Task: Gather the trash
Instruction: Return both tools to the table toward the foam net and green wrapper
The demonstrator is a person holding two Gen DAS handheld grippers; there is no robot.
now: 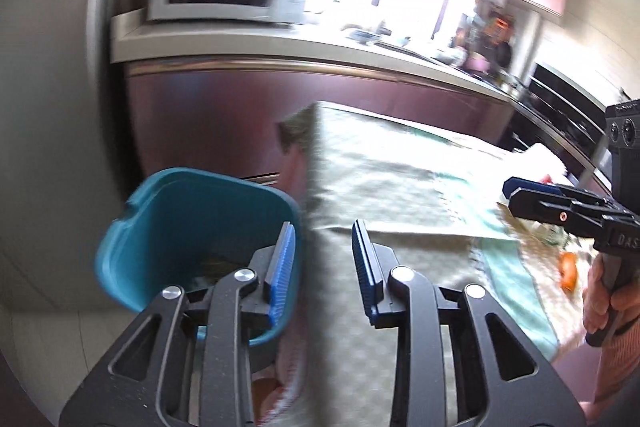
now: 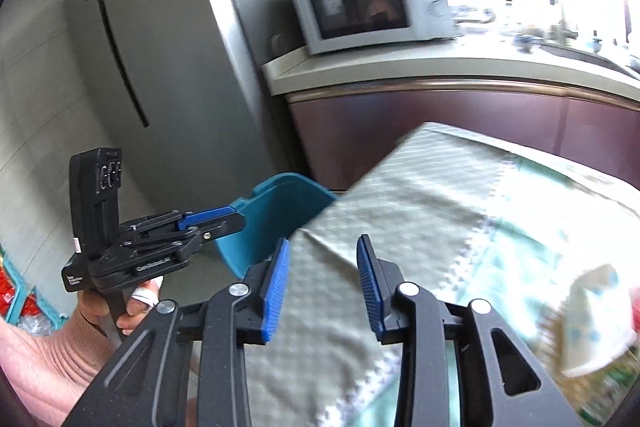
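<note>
Left claw (image 1: 323, 267) released, empty, beside the teal plastic bin (image 1: 192, 223); right claw (image 2: 323, 277) likewise released, above the pale-green cloth-covered worktop (image 2: 420, 211).

Teal trash bin (image 1: 192, 227) stands beside the table, scraps inside.

- bin (image 1: 188, 227): teal plastic, smooth, slightly glossy
- tablecloth (image 2: 420, 211): pale green woven cloth, matt, textured
- left gripper (image 1: 323, 267): matt black frame, ribbed blue pads, shiny metal pins
- fridge (image 2: 160, 39): grey brushed-metal look
- cabinet front (image 1: 304, 107): glossy maroon
</note>
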